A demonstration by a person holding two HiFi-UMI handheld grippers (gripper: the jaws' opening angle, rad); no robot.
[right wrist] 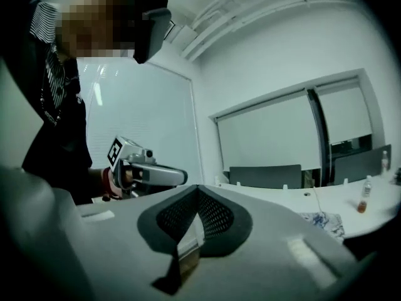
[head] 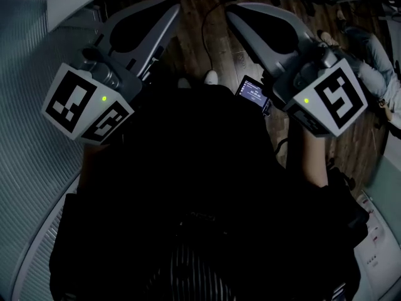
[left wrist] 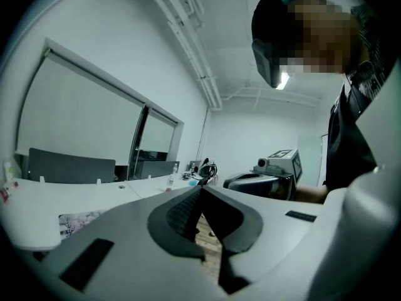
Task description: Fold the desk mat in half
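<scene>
Both grippers are held close in front of a person's dark-clad body, above a wooden floor. In the head view my left gripper (head: 170, 6) and my right gripper (head: 235, 11) point away side by side, each shut and empty. The left gripper view shows its own jaws (left wrist: 200, 192) closed tip to tip, with the right gripper (left wrist: 230, 182) beside them. A pale printed mat (left wrist: 78, 221) lies flat on a white desk (left wrist: 56, 196) at the lower left there. The right gripper view shows its jaws (right wrist: 198, 188) closed, the left gripper (right wrist: 182, 177) beside them, and a printed mat (right wrist: 322, 221) on a white desk far right.
A small lit device (head: 254, 93) hangs at the person's waist, and a white shoe (head: 212, 77) stands on the floor. A curved white desk edge (head: 28, 55) runs along the left. Dark chairs (right wrist: 266, 175) and small bottles (right wrist: 363, 202) stand at the far desk.
</scene>
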